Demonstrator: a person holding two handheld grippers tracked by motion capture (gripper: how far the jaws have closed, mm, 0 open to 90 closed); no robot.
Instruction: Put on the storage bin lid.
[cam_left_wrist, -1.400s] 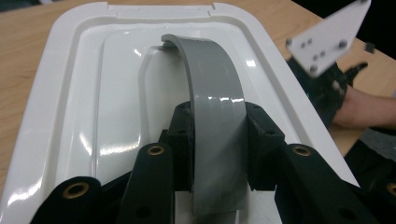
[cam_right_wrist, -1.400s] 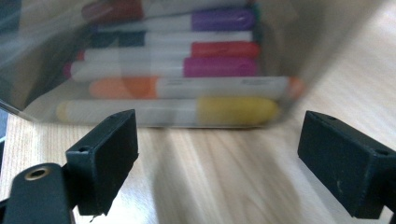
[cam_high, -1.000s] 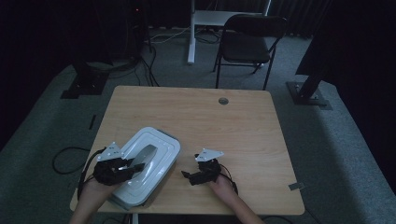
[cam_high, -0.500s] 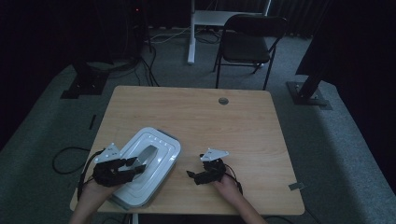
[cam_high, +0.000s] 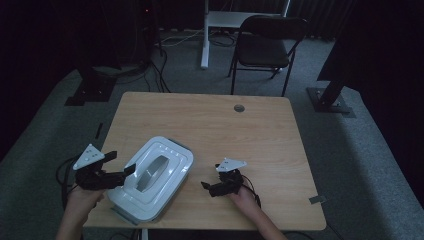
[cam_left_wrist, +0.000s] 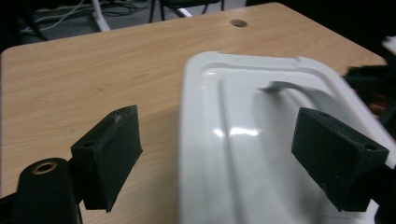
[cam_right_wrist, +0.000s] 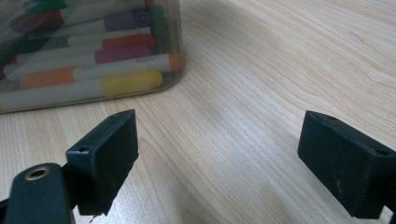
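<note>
No writing can be read on the white box (cam_high: 150, 180), which lies at the table's (cam_high: 260, 135) near left edge. The left gripper (cam_high: 120, 176), its jaws just spread with nothing between, is held beside the lid's left rim. Blurred markers (cam_right_wrist: 93, 60) are seen through the box wall. The right gripper (cam_high: 209, 187), spread, is kept just right of the box.

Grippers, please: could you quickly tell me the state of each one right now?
Left gripper: open, jaws just been opening, astride the white box lid, not pressing it.
Right gripper: open, holding nothing.
</note>
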